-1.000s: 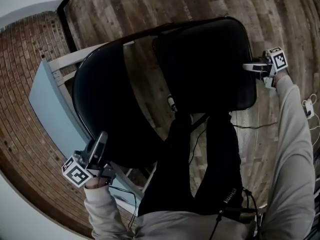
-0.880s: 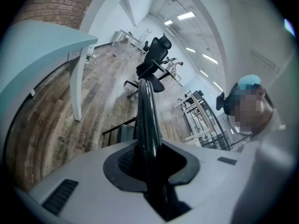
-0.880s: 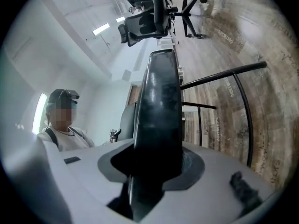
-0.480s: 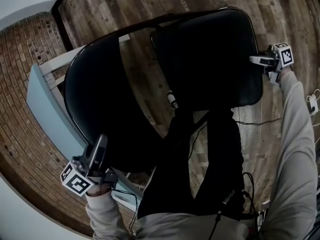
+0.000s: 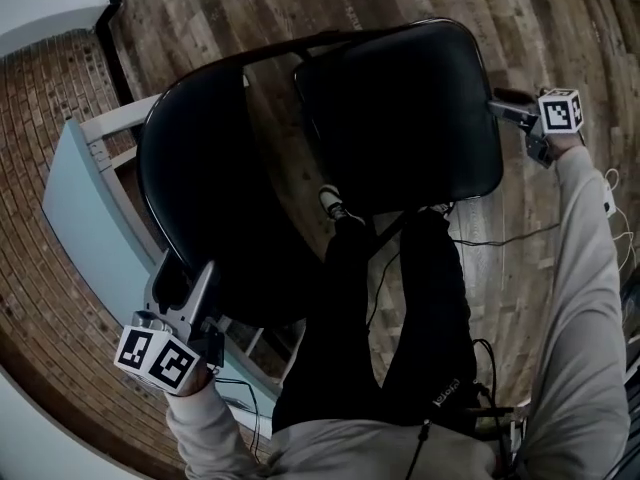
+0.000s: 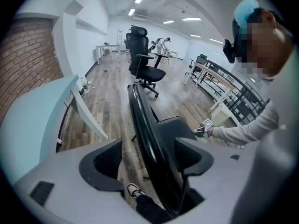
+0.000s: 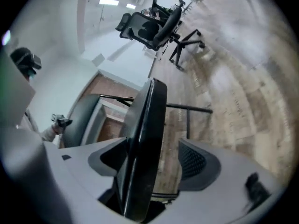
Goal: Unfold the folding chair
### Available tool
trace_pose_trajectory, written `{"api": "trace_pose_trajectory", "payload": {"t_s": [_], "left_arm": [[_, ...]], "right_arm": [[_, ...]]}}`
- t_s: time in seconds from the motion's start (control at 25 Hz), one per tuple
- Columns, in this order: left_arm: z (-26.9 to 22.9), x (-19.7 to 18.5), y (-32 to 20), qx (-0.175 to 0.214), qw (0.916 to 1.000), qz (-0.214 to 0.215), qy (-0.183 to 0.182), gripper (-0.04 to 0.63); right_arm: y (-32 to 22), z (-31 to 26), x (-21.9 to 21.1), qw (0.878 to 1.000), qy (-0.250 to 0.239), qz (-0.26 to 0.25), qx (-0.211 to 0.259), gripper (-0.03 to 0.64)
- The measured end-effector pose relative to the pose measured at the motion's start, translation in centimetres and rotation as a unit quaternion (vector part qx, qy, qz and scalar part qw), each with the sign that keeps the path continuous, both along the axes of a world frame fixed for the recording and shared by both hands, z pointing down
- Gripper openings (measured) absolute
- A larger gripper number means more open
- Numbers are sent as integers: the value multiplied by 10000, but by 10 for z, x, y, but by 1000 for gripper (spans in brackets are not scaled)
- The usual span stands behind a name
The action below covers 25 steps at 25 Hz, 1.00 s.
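The folding chair [image 5: 400, 118] stands on the wooden floor [image 5: 300, 8]. Only the gripper views show the gaps. The left gripper's [image 5: 185, 288] fingers [image 6: 105, 164], just opened, loosely straddle the backrest [image 6: 145, 125] rim. The right gripper's [image 5: 503, 104] likewise straddle the seat [image 7: 145, 139] edge.

The wooden plank floor [image 5: 300, 18] carried everything. The black folding chair [image 5: 400, 108] stood on it near the middle, with a person's shoe [image 5: 329, 202] planted on the planks just beside the seat. A thin cable [image 5: 500, 240] lay across the boards to the right. A pale blue table [image 5: 75, 218] stood at the left edge, and an office chair [image 6: 142, 59] stood well apart, farther down the room.
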<state>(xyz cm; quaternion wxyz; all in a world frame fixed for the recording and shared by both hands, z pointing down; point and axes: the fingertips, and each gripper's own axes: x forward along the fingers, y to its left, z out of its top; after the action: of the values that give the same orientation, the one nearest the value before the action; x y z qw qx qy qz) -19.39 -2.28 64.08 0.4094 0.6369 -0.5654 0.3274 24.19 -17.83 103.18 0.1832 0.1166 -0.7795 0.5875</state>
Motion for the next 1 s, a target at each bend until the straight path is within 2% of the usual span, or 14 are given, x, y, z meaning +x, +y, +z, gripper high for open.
{"api": "trace_pose_trajectory", "payload": {"t_s": [0.08,0.16,0.36,0.56,0.76,0.92,1.0], "left_arm": [[-13,4,1,21,9999,142,-47,348],[-25,3,2,78,9995,234,-174,351],[-67,-1,2,474,9984,245,-169,352],[-112,0,2,934,9947,428,-53,351],[-167,5,-1,1378,9883,625,171,351],[-226,14,-18,1964,9762,867,319,349],[-257,15,-23,2184,9703,963,391,350]], "right_arm": [[-12,-18,13,9974,523,261,432,335],[-19,-47,20,9932,774,428,762,337],[-15,-116,18,9873,969,466,1165,337],[-16,-201,6,9665,1482,638,1994,337],[-17,-333,-28,9437,1534,929,2779,337],[-22,-446,-59,9274,1462,1040,3282,336],[-20,-494,-73,9246,1376,1186,3348,337]]}}
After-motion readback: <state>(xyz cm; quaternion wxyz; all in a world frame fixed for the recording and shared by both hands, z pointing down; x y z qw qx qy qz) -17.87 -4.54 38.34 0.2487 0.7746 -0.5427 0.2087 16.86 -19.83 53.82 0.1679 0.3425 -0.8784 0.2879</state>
